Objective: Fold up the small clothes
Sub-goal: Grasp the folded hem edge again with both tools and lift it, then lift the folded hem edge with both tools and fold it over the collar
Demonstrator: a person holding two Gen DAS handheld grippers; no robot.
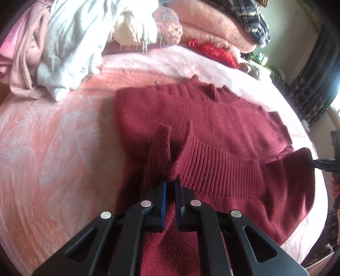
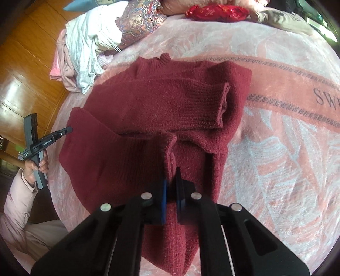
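A dark red knitted sweater (image 1: 201, 123) lies on a pink bed blanket (image 1: 53, 148), collar at the far end. My left gripper (image 1: 170, 182) is shut on the ribbed bottom hem and holds it lifted and folded over the body. My right gripper (image 2: 171, 176) is shut on the other corner of the same hem of the sweater (image 2: 148, 102), also raised. One sleeve (image 2: 191, 106) lies folded across the body. The left gripper also shows in the right wrist view (image 2: 68, 129), and the right gripper shows at the right edge of the left wrist view (image 1: 314, 164).
A heap of white and pink clothes (image 1: 53, 53) lies at the far left of the bed. A patterned pillow (image 2: 140, 21), a red cushion (image 2: 216, 12) and folded pink blankets (image 1: 212, 27) lie at the far end. Wooden floor (image 2: 25, 63) is beyond the bed's left edge.
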